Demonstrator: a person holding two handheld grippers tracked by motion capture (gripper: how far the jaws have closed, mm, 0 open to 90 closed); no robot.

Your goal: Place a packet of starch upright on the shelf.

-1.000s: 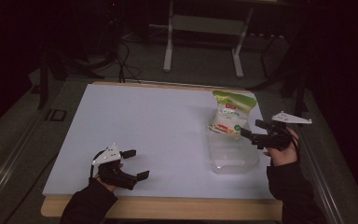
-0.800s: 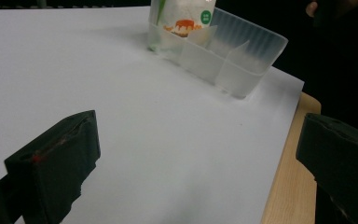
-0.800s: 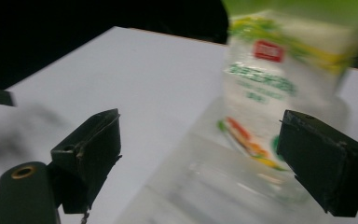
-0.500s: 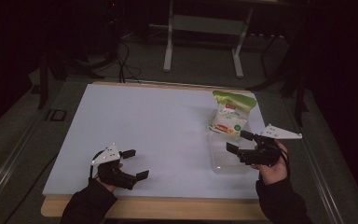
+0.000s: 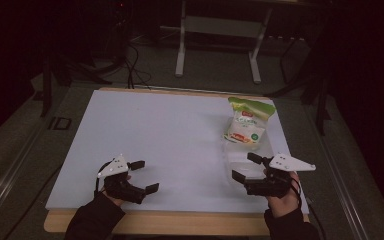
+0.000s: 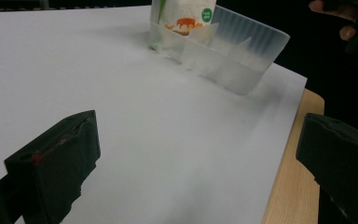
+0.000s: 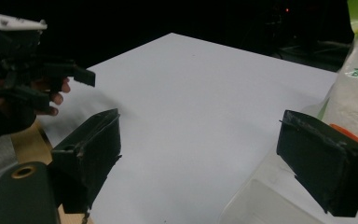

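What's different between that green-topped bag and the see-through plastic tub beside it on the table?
The bag is printed, with a green top and a white body, while the plastic tub is plain and see-through. The bag is a soft pouch; the tub is a rigid open-topped box with ribbed walls. The bag lies farther from the person, the tub nearer, by the right gripper. Both rest on the white table, right side, close together.

The high view is looking forward and down over the whole white table [image 5: 170, 135]. Each gripper view is sitting low and close above it, facing inward across the near edge; both are sharing the clear container [image 6: 223, 51] near the right.
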